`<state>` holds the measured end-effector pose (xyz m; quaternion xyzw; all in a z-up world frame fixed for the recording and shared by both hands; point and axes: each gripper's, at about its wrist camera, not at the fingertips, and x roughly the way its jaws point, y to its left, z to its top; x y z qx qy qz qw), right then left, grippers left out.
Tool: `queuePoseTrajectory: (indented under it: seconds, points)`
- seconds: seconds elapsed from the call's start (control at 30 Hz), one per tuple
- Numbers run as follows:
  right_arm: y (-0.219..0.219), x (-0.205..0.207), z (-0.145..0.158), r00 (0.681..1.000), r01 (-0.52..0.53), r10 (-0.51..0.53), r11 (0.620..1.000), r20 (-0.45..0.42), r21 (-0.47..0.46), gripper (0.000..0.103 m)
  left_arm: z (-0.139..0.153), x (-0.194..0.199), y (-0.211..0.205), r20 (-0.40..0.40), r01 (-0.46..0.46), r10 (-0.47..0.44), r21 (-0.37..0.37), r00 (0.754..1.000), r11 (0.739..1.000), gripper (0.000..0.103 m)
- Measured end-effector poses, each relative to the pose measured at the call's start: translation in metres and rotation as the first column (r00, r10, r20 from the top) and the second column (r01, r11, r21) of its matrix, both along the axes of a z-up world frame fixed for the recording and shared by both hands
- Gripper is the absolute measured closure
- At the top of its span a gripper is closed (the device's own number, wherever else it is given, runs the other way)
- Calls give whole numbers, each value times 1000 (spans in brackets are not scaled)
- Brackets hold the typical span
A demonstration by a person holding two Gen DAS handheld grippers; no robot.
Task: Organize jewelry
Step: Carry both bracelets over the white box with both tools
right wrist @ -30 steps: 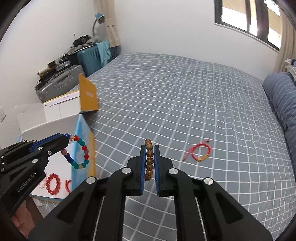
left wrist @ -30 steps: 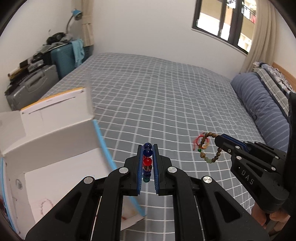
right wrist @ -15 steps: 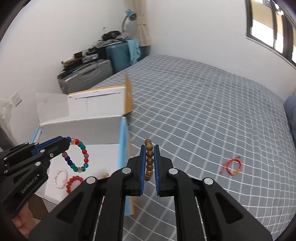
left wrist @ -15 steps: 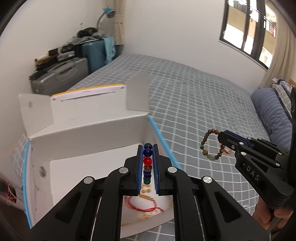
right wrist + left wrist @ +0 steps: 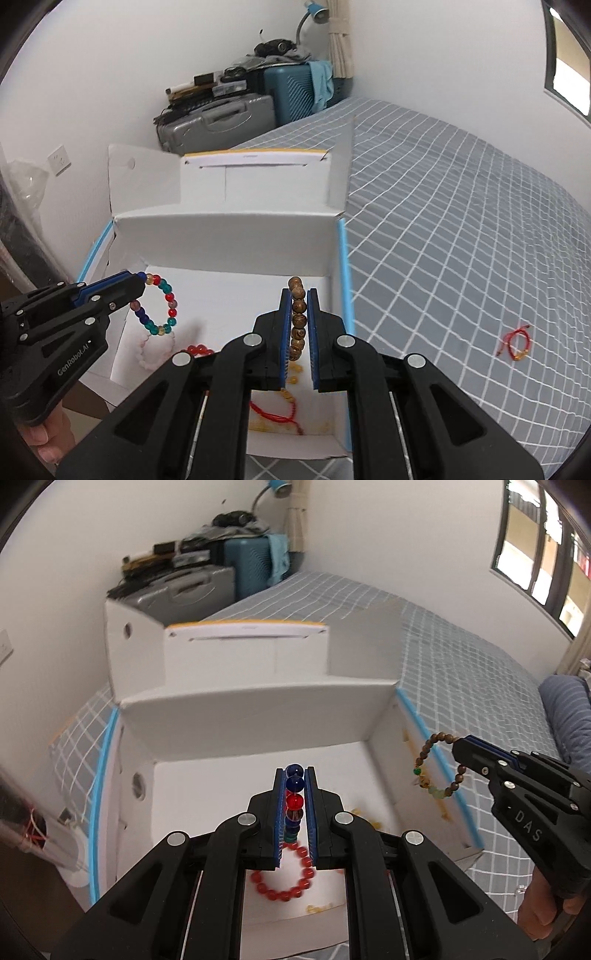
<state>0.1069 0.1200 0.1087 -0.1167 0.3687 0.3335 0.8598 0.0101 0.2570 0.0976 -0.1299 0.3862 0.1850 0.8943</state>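
An open white cardboard box (image 5: pixel 258 716) (image 5: pixel 229 225) sits at the bed's left edge. My left gripper (image 5: pixel 294 775) (image 5: pixel 140 280) is shut on a multicoloured bead bracelet (image 5: pixel 159 310) (image 5: pixel 294 801) and holds it over the box interior. My right gripper (image 5: pixel 297 295) (image 5: pixel 458 746) is shut on a brown wooden bead bracelet (image 5: pixel 439 768) (image 5: pixel 297 325) above the box's right wall. Inside the box lie a red bead bracelet (image 5: pixel 284 875), a pink bead bracelet (image 5: pixel 155 350), a red cord bracelet (image 5: pixel 273 411) and gold pieces. Another red cord bracelet (image 5: pixel 515 341) lies on the bed.
The grey checked bedspread (image 5: pixel 461 221) stretches to the right. Suitcases (image 5: pixel 218 118) and clutter stand against the wall behind the box. A striped blue pillow (image 5: pixel 565 709) lies at far right. The box's upright lid flap (image 5: pixel 258 181) rises at its far side.
Both grippers have swung left from over the bedspread to over the open box, each still holding its bracelet. The box interior and its jewelry have come into view.
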Motion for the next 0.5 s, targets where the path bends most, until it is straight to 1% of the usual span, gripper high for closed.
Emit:
queuePoseTrajectory:
  seconds: [0.27, 0.5]
  points:
    - [20, -1, -31, 999, -18, 16, 999, -47, -42, 95, -31, -13, 24, -55, -49, 47, -35, 997, 998, 94]
    - [30, -1, -58, 996, -20, 13, 997, -92, -75, 95, -52, -14, 26, -94, -53, 47, -66, 994, 996, 94]
